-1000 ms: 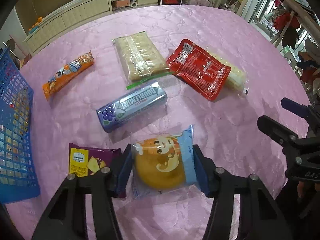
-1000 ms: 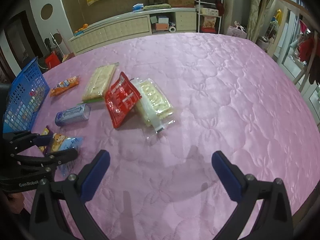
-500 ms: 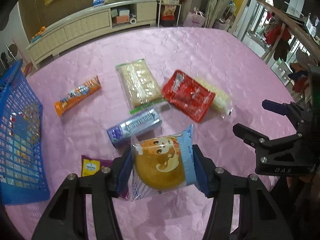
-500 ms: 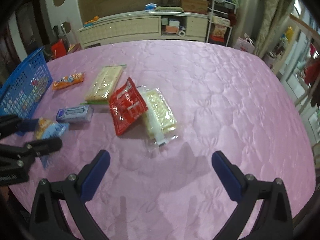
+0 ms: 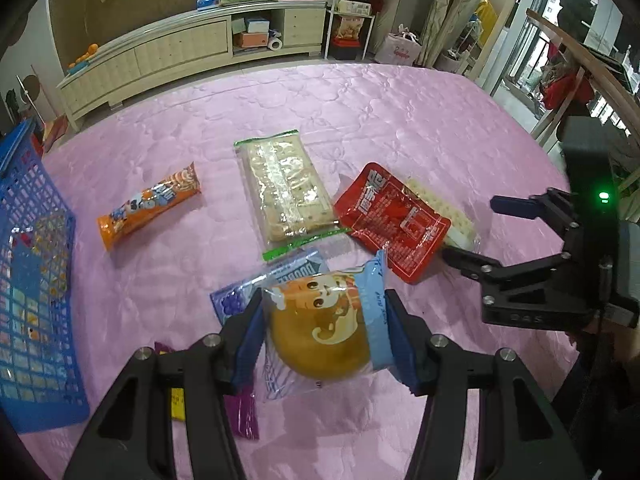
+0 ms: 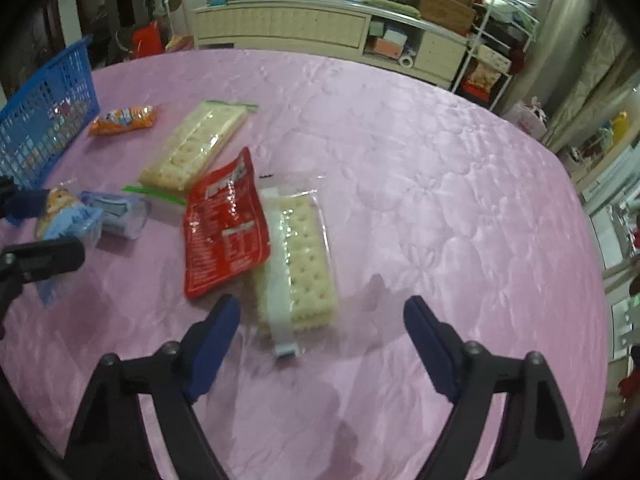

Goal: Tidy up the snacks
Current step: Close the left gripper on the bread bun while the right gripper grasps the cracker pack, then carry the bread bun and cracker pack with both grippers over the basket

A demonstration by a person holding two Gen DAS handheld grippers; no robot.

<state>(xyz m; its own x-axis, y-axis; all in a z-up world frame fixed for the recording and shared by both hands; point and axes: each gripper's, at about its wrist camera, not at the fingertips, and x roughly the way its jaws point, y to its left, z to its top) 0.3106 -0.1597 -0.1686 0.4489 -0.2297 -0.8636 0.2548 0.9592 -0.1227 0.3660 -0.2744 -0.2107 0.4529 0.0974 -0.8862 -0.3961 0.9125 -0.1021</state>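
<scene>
My left gripper [image 5: 322, 336] is shut on a wrapped round cake with a cartoon cat on its blue packet [image 5: 320, 328] and holds it above the pink table; the cake also shows in the right wrist view [image 6: 60, 212]. My right gripper [image 6: 322, 320] is open and empty, low over a clear cracker pack [image 6: 298, 264]. On the table lie a red pouch [image 5: 390, 220], a second cracker pack [image 5: 286, 188], an orange snack bar [image 5: 150, 204], a purple gum pack [image 5: 260, 284] and a purple-yellow packet [image 5: 240, 408]. A blue basket [image 5: 32, 280] stands at the left.
The pink quilted tablecloth [image 6: 440, 180] covers a round table. A long cream sideboard [image 5: 180, 52] and shelves stand behind it. A wooden chair [image 5: 580, 72] is at the right edge. The basket holds some packets.
My left gripper has lifted the cake off the table and risen. My right gripper has moved left and down toward the cracker pack beside the red pouch.
</scene>
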